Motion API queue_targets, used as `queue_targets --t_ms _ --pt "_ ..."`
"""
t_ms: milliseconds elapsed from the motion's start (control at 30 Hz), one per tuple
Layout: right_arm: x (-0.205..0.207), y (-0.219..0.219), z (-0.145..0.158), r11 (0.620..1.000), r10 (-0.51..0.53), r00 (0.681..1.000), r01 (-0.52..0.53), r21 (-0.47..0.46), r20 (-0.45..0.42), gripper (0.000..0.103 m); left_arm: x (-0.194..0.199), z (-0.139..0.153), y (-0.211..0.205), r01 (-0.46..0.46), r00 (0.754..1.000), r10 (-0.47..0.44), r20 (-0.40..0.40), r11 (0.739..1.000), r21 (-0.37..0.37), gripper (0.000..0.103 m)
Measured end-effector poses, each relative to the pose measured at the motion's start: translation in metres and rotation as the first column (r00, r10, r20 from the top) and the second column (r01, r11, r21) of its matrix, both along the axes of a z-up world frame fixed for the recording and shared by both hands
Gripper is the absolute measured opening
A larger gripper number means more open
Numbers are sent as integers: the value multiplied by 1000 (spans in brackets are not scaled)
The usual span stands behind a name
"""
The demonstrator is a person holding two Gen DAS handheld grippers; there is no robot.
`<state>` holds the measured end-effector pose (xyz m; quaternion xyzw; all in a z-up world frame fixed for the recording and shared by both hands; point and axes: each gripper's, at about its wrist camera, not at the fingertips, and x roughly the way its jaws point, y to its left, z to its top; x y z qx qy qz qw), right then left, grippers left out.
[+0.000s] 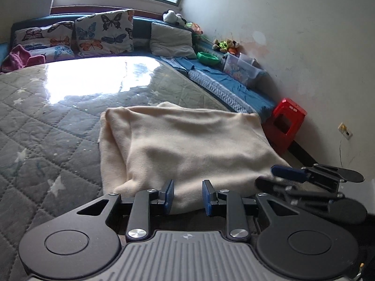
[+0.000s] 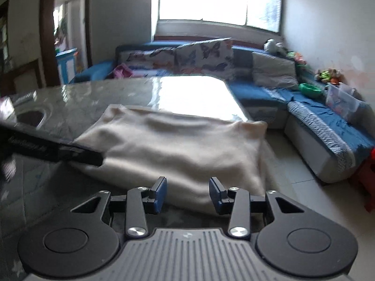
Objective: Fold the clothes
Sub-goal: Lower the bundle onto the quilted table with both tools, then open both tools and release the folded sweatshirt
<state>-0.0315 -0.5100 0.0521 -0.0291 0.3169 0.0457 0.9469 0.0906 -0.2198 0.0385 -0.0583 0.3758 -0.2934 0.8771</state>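
Both claws (image 1: 188, 196) (image 2: 188, 195) spread and empty before cream cloth (image 1: 187, 145), its near edge hidden behind fingers.

The right wrist view is smearing throughout. Left of the right tool (image 2: 187, 193), a dark bar (image 2: 58, 151) is crossing the cream garment (image 2: 178, 145) and hiding its edge; its lettering is blurring beyond reading. Beyond the left tool (image 1: 188, 196), glare is washing out the desk (image 1: 46, 140) surface. Right of it, the other tool's tips are blurring, and the red stool (image 1: 284, 124) is sitting partly behind the garment's corner.
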Motion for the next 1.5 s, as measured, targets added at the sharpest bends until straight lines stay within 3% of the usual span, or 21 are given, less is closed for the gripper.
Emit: queue_targets --t_ms 233,400,600,867,1267,1500 --pt "0 -24 -9 997 -77 996 78 30 -37 41 1 -5 12 -30 999 30 -30 1000 -4 29" --pt "-10 -24 -3 995 -84 996 85 54 -15 50 -6 1 16 -44 998 43 -38 999 -10 32" --pt "-21 -15 -2 994 -85 996 85 69 -3 62 -16 5 20 -65 997 65 -29 998 0 43" --pt "-37 -7 0 992 -101 995 100 81 4 85 -33 10 22 -75 997 75 13 997 33 66" --pt "-60 9 4 990 -128 991 126 59 25 103 -62 9 27 -72 996 68 60 994 76 90" --pt "-72 12 7 982 -185 982 182 56 39 103 -74 10 34 -81 994 75 81 994 69 98"
